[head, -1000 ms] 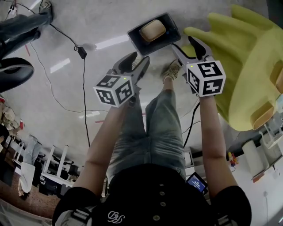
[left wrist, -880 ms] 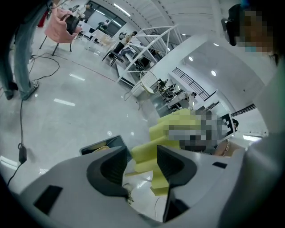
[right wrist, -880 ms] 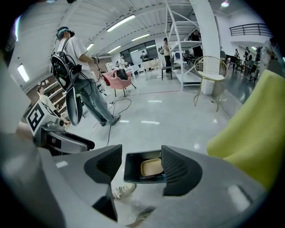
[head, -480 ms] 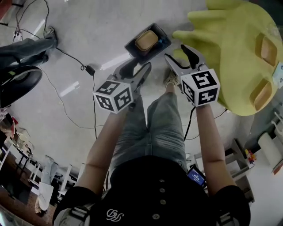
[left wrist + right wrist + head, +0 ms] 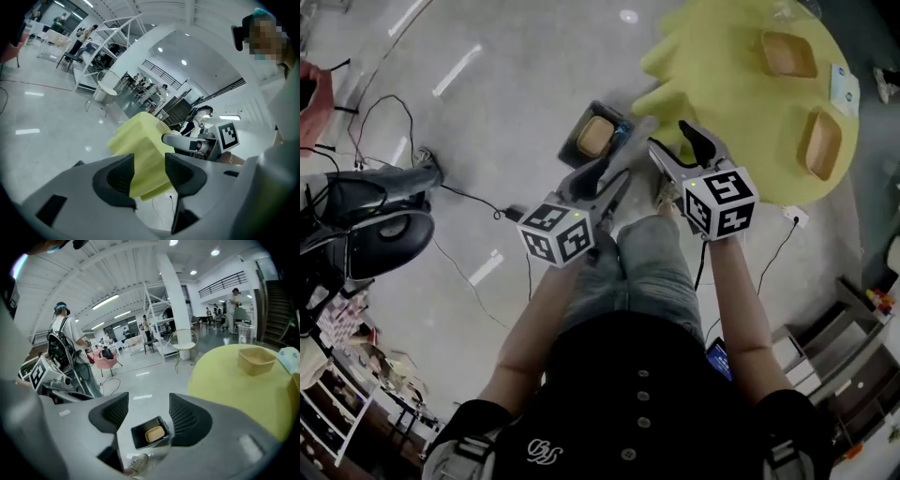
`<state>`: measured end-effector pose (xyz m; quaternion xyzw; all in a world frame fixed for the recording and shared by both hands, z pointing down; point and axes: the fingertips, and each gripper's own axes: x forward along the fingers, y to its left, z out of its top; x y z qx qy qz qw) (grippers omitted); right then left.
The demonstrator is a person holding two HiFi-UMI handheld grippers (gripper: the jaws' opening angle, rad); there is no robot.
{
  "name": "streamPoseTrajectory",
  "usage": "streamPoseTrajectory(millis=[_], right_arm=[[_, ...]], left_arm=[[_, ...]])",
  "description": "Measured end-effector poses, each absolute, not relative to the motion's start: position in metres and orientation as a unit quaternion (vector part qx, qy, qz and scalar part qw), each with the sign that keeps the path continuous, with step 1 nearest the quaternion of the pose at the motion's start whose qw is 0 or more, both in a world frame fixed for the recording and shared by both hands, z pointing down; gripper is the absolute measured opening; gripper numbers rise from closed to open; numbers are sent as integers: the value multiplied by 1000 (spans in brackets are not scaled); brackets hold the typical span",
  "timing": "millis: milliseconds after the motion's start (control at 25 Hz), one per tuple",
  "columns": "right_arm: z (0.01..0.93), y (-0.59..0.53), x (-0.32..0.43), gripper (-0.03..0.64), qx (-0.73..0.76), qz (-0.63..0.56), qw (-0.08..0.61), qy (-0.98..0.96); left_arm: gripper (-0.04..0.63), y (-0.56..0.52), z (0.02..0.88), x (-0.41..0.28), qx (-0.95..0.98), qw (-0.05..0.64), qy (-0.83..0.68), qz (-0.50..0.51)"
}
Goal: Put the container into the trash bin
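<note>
A dark trash bin (image 5: 587, 121) stands on the floor beside the yellow-draped table (image 5: 731, 89). A tan container (image 5: 593, 138) lies inside it. In the right gripper view the bin (image 5: 140, 437) and the container (image 5: 155, 433) show low between the jaws, some way off. My left gripper (image 5: 614, 180) is open and empty, just short of the bin. My right gripper (image 5: 671, 141) is also open and empty, at the table's edge. Two more tan containers (image 5: 787, 53) (image 5: 820, 141) sit on the table. The left gripper view shows only the yellow table (image 5: 140, 145) past its jaws.
Cables (image 5: 469, 192) trail over the floor at left, near a black chair (image 5: 366, 234). The person's legs and shoe (image 5: 670, 192) are below the grippers. A person with a backpack (image 5: 65, 343) stands at left in the right gripper view. A white chair (image 5: 183, 341) stands behind.
The view has swung: the bin now looks smaller and lower left, and the table with its two containers has come into sight. Both grippers stay open and empty.
</note>
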<state>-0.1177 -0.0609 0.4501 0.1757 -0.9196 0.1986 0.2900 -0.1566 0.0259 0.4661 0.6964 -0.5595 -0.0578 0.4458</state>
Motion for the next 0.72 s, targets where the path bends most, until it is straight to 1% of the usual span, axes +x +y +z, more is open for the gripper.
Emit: streamPoseTrajectory(millis=[120,360,520,720], right_arm=[[423,-80,-88,264,214,206,260,-919],[385,-118,-2,264,284,193,235,-909],[365,-141,64,264,346,178,222,-894],[353,-167,131,264,393,190,198,-878]], left_arm=[[198,4,447,-139,720,433,-541,-45],[198,-37,409,-102,754,401,-520,-28],[198,-72,394,-65,782,382,-492,-14],[198,-112,379,-6,811,367,-455,4]])
